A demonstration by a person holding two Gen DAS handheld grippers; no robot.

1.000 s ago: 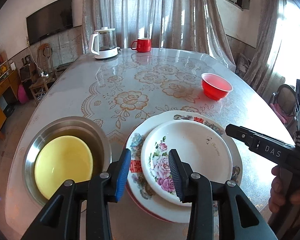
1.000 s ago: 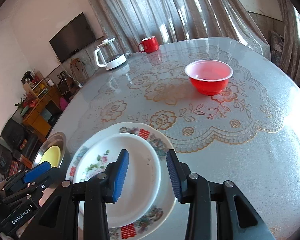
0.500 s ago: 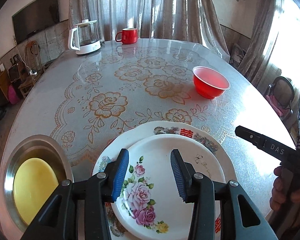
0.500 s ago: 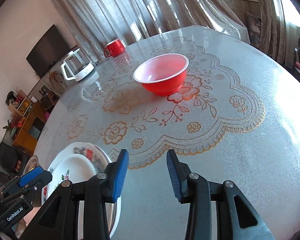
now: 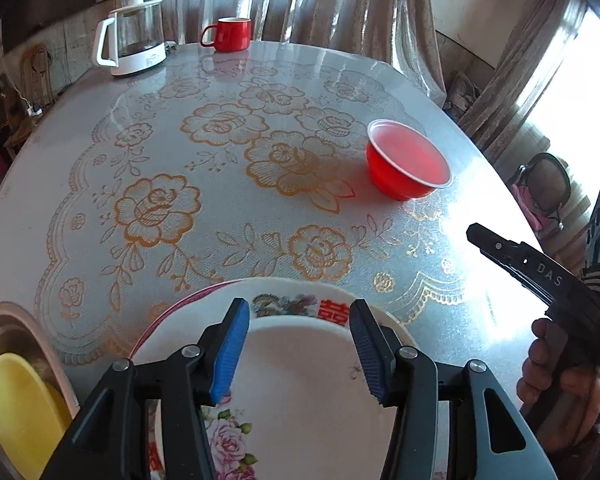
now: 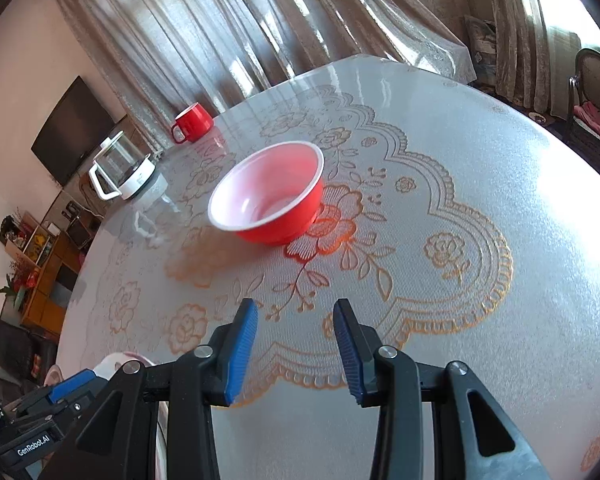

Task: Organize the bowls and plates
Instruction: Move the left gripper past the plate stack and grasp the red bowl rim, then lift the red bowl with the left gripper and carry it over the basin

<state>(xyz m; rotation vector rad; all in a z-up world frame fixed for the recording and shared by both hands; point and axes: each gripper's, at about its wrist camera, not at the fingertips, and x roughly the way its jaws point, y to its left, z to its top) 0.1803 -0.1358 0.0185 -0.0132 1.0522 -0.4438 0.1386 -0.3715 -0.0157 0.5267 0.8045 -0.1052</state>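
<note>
A red bowl point(image 5: 408, 164) with a pale inside stands alone on the table; it also shows in the right wrist view point(image 6: 270, 196). My right gripper point(image 6: 295, 344) is open and empty, low over the table a short way before that bowl. My left gripper point(image 5: 298, 350) is open and empty above a white floral plate point(image 5: 300, 384) stacked on a larger patterned plate point(image 5: 296, 298). A yellow bowl point(image 5: 20, 404) sits inside a steel bowl point(image 5: 4, 320) at the near left.
A glass kettle point(image 5: 134, 42) and a red mug point(image 5: 230, 34) stand at the table's far edge; both show in the right wrist view, kettle point(image 6: 122, 172) and mug point(image 6: 192, 122). The table point(image 5: 220, 128) has a floral lace cover. A chair point(image 6: 592, 92) stands to the right.
My right gripper has moved forward off the plates toward the red bowl, which looks larger now. My left gripper has shifted right and forward over the plate stack. Both stayed open.
</note>
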